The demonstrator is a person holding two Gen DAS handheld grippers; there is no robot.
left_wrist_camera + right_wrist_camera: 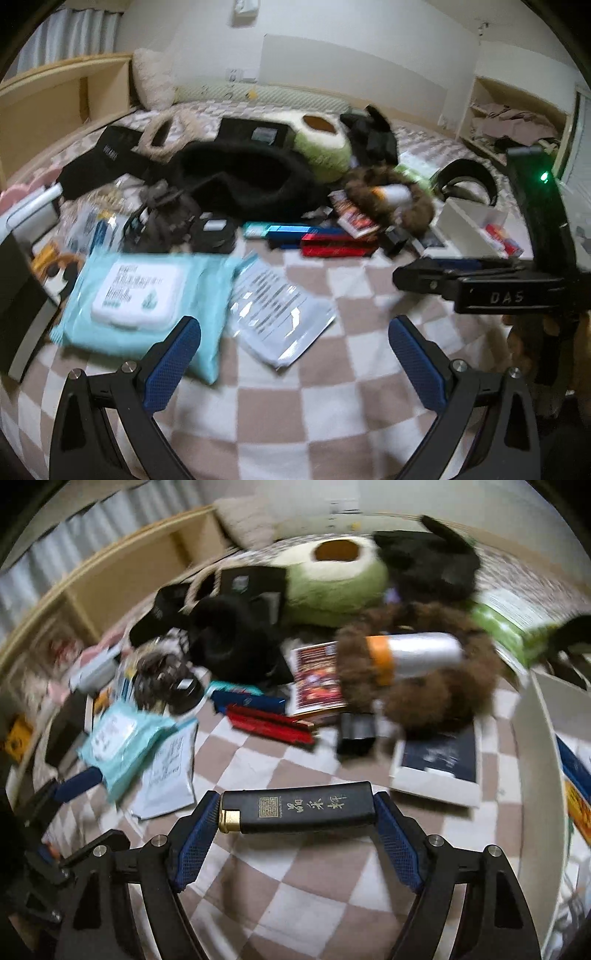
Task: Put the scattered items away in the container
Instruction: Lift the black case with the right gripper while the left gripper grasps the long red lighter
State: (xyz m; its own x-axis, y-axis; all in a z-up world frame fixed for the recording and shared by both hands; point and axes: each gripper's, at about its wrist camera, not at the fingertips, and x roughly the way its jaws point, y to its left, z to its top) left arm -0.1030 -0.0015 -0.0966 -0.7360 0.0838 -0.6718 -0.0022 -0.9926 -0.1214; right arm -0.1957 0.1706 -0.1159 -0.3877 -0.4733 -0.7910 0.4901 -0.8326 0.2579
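Observation:
My right gripper is shut on a black box with gold lettering, held crosswise above the checkered blanket. The white container stands to its right, with colourful packs inside. My left gripper is open and empty above the blanket, near a light-blue wipes pack and a clear-wrapped leaflet. The right gripper also shows in the left wrist view, at the right, in front of the container.
Scattered items fill the far half of the bed: a red box, a blue box, a brown furry ring with a silver-orange tube, a black fur hat, a green plush, a white-framed booklet.

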